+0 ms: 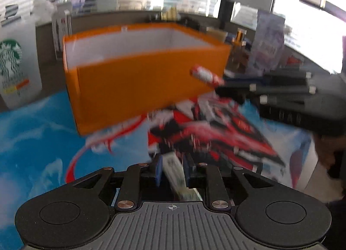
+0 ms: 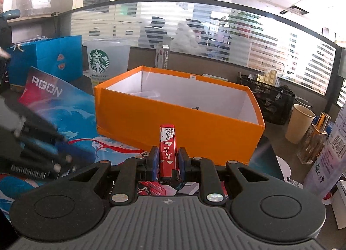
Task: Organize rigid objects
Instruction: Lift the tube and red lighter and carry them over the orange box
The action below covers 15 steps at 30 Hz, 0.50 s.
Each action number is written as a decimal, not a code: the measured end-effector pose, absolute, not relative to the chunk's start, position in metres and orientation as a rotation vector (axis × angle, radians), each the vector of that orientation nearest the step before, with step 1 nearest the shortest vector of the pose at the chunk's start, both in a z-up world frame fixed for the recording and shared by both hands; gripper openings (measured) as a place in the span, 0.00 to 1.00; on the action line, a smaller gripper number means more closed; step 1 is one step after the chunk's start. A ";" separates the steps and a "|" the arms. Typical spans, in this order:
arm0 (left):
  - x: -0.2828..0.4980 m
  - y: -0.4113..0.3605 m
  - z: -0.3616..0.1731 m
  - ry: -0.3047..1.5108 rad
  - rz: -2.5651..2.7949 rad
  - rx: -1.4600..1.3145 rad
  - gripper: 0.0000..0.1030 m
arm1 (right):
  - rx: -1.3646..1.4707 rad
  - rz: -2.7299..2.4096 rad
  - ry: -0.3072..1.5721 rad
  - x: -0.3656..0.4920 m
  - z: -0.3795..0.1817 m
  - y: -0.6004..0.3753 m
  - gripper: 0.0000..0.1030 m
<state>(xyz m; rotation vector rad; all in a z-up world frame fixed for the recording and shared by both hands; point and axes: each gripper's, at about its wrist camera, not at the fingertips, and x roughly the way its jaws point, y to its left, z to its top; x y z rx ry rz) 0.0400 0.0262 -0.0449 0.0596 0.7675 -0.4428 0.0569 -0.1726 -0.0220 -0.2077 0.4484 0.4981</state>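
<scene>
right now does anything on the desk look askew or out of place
Nothing looks spilled or damaged. The orange box sits skewed, one corner toward the right gripper, overlapping the printed desk mat. That gripper holds a red lighter just short of the box wall.

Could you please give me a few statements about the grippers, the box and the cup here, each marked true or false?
1. The right gripper is clamped on a slim red playing-card box. True.
2. The open orange cardboard box has a lid on. False: it is open-topped, white inside.
3. The left gripper is empty. False: a blurred pale flat item sits between its jaws.
4. A frosted plastic Starbucks cup stands behind the orange box. True.
</scene>
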 end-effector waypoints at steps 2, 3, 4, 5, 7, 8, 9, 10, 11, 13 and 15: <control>0.039 0.020 -0.054 0.792 -0.425 0.078 0.30 | -0.202 0.502 0.451 0.058 -0.023 -0.173 0.17; 0.039 0.019 -0.056 0.794 -0.422 0.072 0.39 | -0.198 0.503 0.451 0.059 -0.024 -0.173 0.17; 0.039 0.017 -0.059 0.797 -0.417 0.071 0.42 | -0.197 0.504 0.452 0.059 -0.024 -0.173 0.17; 0.037 0.015 -0.061 0.788 -0.414 0.078 0.43 | -0.195 0.505 0.454 0.059 -0.025 -0.173 0.17; 0.034 0.010 -0.063 0.761 -0.395 0.105 0.37 | -0.191 0.503 0.454 0.058 -0.025 -0.174 0.17; 0.032 0.006 -0.065 0.739 -0.377 0.133 0.25 | -0.188 0.502 0.455 0.058 -0.025 -0.174 0.17; 0.031 0.004 -0.066 0.722 -0.363 0.156 0.20 | -0.186 0.500 0.454 0.058 -0.026 -0.175 0.17; 0.032 0.005 -0.066 0.721 -0.360 0.149 0.20 | -0.183 0.497 0.452 0.058 -0.025 -0.176 0.17; 0.033 0.007 -0.066 0.725 -0.358 0.130 0.20 | -0.181 0.495 0.450 0.058 -0.025 -0.177 0.17; 0.035 0.010 -0.065 0.728 -0.337 0.114 0.19 | -0.175 0.493 0.444 0.057 -0.024 -0.178 0.17; 0.037 0.013 -0.062 0.728 -0.325 0.092 0.19 | -0.173 0.494 0.438 0.056 -0.023 -0.178 0.17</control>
